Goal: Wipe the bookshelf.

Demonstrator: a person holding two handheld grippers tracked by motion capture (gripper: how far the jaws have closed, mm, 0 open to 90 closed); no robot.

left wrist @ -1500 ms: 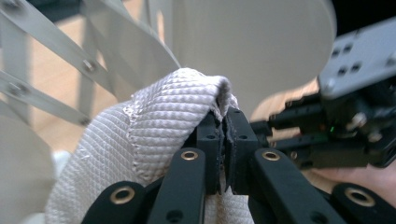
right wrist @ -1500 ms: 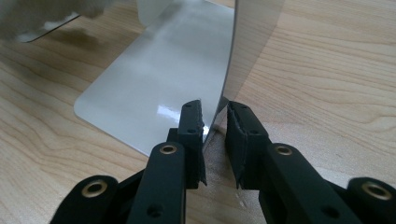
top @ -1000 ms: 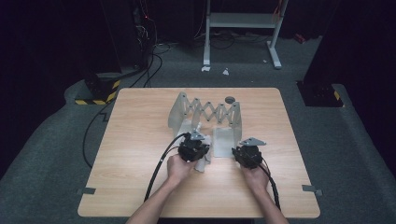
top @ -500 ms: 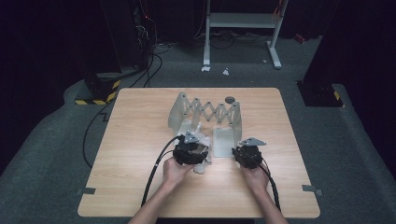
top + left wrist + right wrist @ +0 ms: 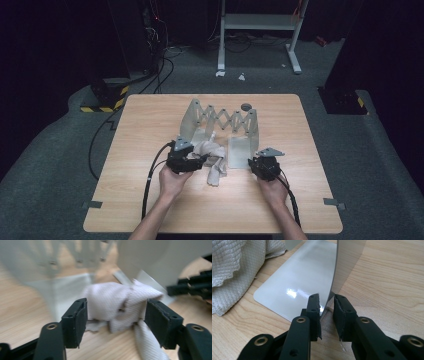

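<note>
A grey accordion rack (image 5: 220, 120) stands open at the middle of the wooden table (image 5: 150, 130). A crumpled white cloth (image 5: 214, 156) lies between its end plates and spills toward the front. My left gripper (image 5: 202, 159) is at the cloth's left side. In the left gripper view it (image 5: 116, 315) is open, its jaws wide on either side of the bunched cloth (image 5: 112, 302). My right gripper (image 5: 252, 161) is at the rack's right end plate (image 5: 240, 150). Its jaws (image 5: 327, 300) have narrowed on the upright plate's (image 5: 348, 262) lower edge, and the cloth (image 5: 229, 270) lies to the left.
A small dark round object (image 5: 245, 106) sits on the table behind the rack. Black cables (image 5: 150, 170) trail from the left gripper off the table's front. On the floor beyond are a white metal stand (image 5: 260, 22) and a yellow-black striped block (image 5: 102, 105).
My left gripper has shifted left along the table, so more of the cloth shows to its right. The right gripper and the rack have stayed put.
</note>
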